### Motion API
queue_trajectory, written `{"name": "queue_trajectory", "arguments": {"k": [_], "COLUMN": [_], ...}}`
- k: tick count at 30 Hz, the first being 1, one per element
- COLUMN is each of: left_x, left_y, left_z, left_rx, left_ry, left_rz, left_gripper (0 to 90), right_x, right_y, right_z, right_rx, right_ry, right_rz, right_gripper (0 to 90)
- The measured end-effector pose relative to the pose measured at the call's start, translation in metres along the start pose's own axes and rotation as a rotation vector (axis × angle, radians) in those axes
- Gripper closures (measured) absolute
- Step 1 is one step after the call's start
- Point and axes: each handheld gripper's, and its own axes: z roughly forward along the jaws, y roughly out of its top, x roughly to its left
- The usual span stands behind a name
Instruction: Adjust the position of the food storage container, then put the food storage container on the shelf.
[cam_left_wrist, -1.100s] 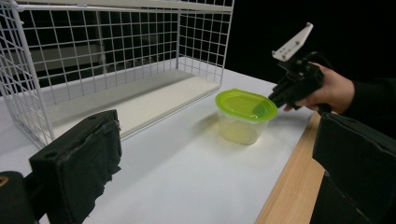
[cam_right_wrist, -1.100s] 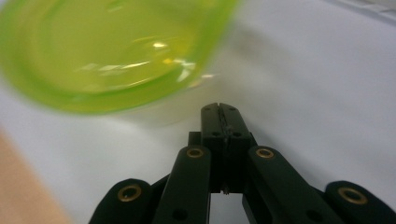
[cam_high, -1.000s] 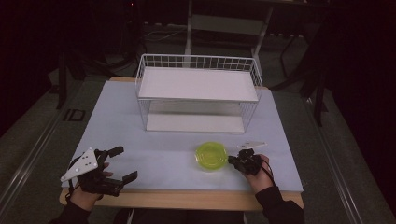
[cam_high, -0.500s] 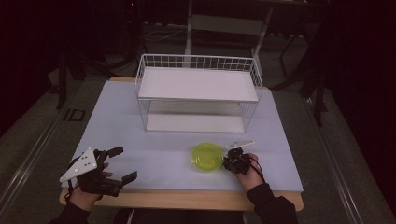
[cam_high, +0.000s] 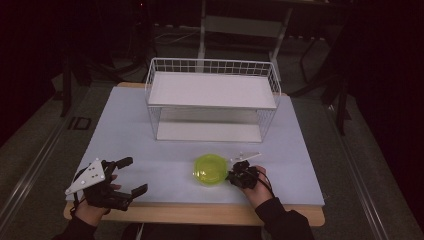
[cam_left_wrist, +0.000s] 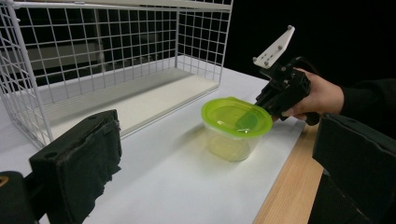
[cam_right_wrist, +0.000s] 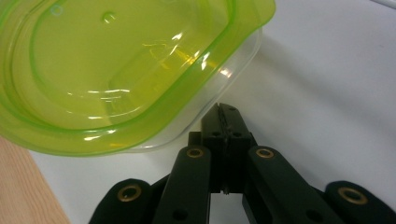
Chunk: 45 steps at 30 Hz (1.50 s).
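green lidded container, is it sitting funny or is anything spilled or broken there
Nothing stands out. The clear plastic container with the green lid stands upright on the white table top, lid seated level, with no spill around it. The right gripper has its jaws together at the container's side. The white wire rack stands square behind it.

A dark sign (cam_high: 79, 123) on the floor beside the tabletop's (cam_high: 150, 155) left edge, beyond the left gripper's fingers (cam_high: 125, 162), seems to read "ID"; I can make out no other writing.
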Motion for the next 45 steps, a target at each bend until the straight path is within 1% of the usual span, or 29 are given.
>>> {"name": "queue_trajectory", "arguments": {"k": [7,10,11,12,14,16,18,19,21,23,24,25,26,27,28,29,30,31,32,33,34,35,37,38,41,42,43,44,45], "left_x": [0.000,0.000,0.000,-0.001,-0.001,-0.002,-0.003,-0.003,-0.004,-0.005,-0.005,-0.005,-0.005,-0.006,-0.007,-0.008,-0.008,-0.011,-0.011,-0.014,-0.016,-0.018,-0.022,-0.024,-0.029,-0.030,-0.030,-0.030,-0.030], "left_y": [0.000,0.000,0.000,0.000,0.000,0.000,0.000,-0.001,-0.001,-0.001,-0.001,0.000,0.000,0.001,0.001,0.002,0.002,0.004,0.004,0.008,0.010,0.012,0.016,0.018,0.026,0.029,0.029,0.029,0.036], "left_z": [0.001,0.001,0.001,0.001,0.002,0.002,0.004,0.004,0.005,0.005,0.006,0.006,0.007,0.007,0.008,0.009,0.009,0.010,0.010,0.013,0.015,0.017,0.022,0.024,0.031,0.033,0.033,0.033,0.039], "left_rx": [0.005,0.007,0.007,0.007,0.004,-0.004,0.005,0.005,0.016,0.016,0.016,0.012,0.005,0.000,-0.008,-0.010,-0.010,-0.008,-0.008,0.017,0.036,0.056,0.074,0.082,0.104,0.109,0.109,0.109,0.108], "left_ry": [-0.003,-0.004,-0.004,-0.006,-0.008,-0.005,0.008,0.004,0.007,0.012,0.013,0.011,0.006,0.007,0.007,-0.007,-0.007,-0.023,-0.023,-0.060,-0.071,-0.074,-0.062,-0.066,-0.071,-0.071,-0.071,-0.071,-0.069], "left_rz": [-0.001,0.001,0.001,0.001,0.000,-0.012,-0.007,-0.002,0.012,0.033,0.034,0.037,0.033,0.031,0.034,0.024,0.024,0.001,0.001,-0.031,-0.049,-0.056,-0.050,-0.050,-0.031,-0.028,-0.028,-0.028,-0.027], "left_gripper": [2.2,2.2,2.2,2.2,2.2,2.2,2.2,2.2,2.2,2.2,2.2,2.2,2.2,2.2,2.2,2.2,2.2,2.2,2.2,2.2,2.3,2.3,2.2,2.2,2.2,2.2,2.2,2.2,2.2], "right_x": [0.008,0.010,0.009,0.009,0.006,0.003,-0.001,-0.002,-0.003,-0.002,-0.002,0.000,0.001,0.003,0.004,0.007,0.009,0.011,0.014,0.016,0.018,0.019,0.022,0.023,0.026,0.027,0.027,0.027,0.027], "right_y": [0.004,0.005,0.005,0.004,0.004,0.003,0.002,0.002,0.001,-0.001,-0.001,-0.001,-0.002,-0.002,-0.001,-0.001,-0.001,0.000,0.000,0.000,0.001,0.002,0.004,0.006,0.011,0.013,0.013,0.015,0.015], "right_z": [0.006,0.007,0.006,0.005,-0.001,-0.009,-0.018,-0.022,-0.030,-0.038,-0.042,-0.045,-0.048,-0.051,-0.054,-0.056,-0.059,-0.062,-0.064,-0.068,-0.070,-0.073,-0.078,-0.080,-0.087,-0.090,-0.090,-0.092,-0.092], "right_rx": [0.005,0.006,0.006,0.006,-0.009,-0.035,-0.068,-0.075,-0.088,-0.114,-0.130,-0.146,-0.162,-0.173,-0.179,-0.189,-0.206,-0.215,-0.221,-0.237,-0.248,-0.252,-0.272,-0.276,-0.295,-0.301,-0.301,-0.306,-0.306], "right_ry": [0.023,0.019,0.013,0.003,-0.016,-0.061,-0.057,-0.063,-0.097,-0.107,-0.106,-0.092,-0.094,-0.084,-0.060,-0.054,-0.048,-0.032,-0.024,-0.026,-0.023,-0.020,-0.024,-0.020,-0.032,-0.036,-0.036,-0.042,-0.042], "right_rz": [-0.008,-0.019,-0.026,-0.023,-0.015,-0.034,-0.013,-0.013,-0.044,-0.057,-0.058,-0.056,-0.061,-0.066,-0.065,-0.068,-0.069,-0.068,-0.074,-0.085,-0.085,-0.091,-0.100,-0.105,-0.146,-0.163,-0.163,-0.184,-0.184], "right_gripper": [90.0,89.9,89.3,87.0,78.8,72.1,62.0,60.6,52.6,47.3,44.0,39.9,35.4,29.4,22.6,19.7,17.7,15.3,13.7,14.0,13.9,13.7,13.9,14.5,15.3,16.2,16.2,16.2,17.2]}}
